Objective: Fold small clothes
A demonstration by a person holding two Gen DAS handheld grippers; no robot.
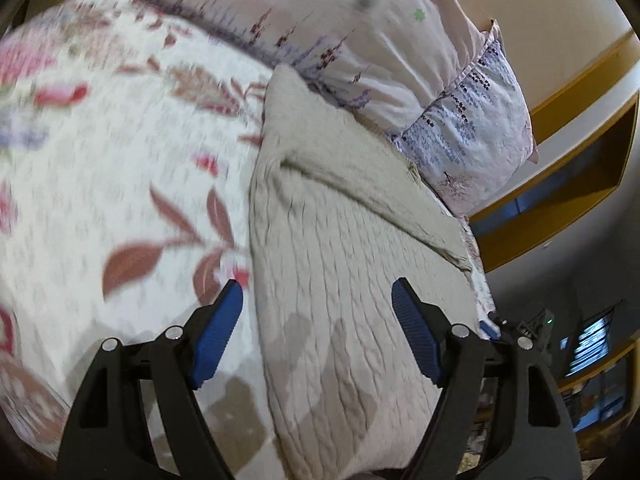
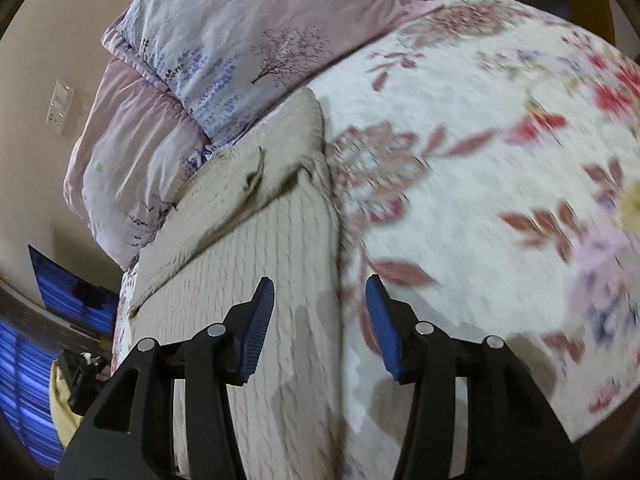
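Sweater (image 1: 340,264) of beige cable knit is laid folded on the floral bedspread (image 1: 120,160) near its edge; fingers of left gripper (image 1: 318,332) and right gripper (image 2: 320,328) are held apart, empty.

One beige cable-knit sweater (image 1: 344,248) (image 2: 256,264) lies flat on a floral bedspread (image 1: 120,160) (image 2: 480,200), folded into a long narrow panel. A sleeve is folded diagonally across its far half. Its far end lies close against the lilac printed pillows (image 1: 400,60) (image 2: 224,52).

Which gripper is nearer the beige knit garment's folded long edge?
Right. The right gripper straddles the beige knit garment's edge; the left gripper hovers over its middle.
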